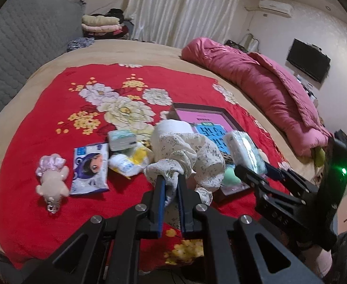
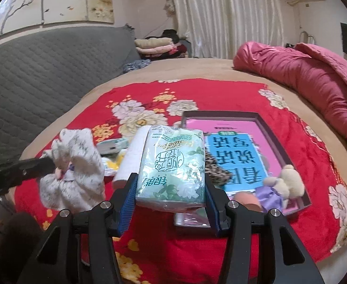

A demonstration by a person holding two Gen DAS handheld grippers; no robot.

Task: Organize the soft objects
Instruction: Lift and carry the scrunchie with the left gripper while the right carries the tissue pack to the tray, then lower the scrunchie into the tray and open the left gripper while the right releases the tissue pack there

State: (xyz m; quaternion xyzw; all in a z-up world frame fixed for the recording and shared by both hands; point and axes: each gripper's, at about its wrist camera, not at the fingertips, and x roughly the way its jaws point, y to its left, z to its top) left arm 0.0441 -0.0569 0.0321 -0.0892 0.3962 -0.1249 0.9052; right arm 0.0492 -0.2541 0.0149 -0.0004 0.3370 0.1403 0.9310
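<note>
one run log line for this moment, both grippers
left gripper: shut on floral cloth | right gripper: shut on tissue pack | tray: on bed

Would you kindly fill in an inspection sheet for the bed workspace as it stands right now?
Surface: red floral blanket spread over a tan bed cover.
Job's things: floral cloth and tissue pack held; brown box holds a plush; pink-capped plush, face-print packet, small tissue pack on the blanket.
Clutter: yellow-white packet.
Grippers: left gripper shut on the floral cloth; right gripper shut on the tissue pack.
Cables: nothing seen.
Surroundings: pink quilt, grey headboard, curtains, wall television.
</note>
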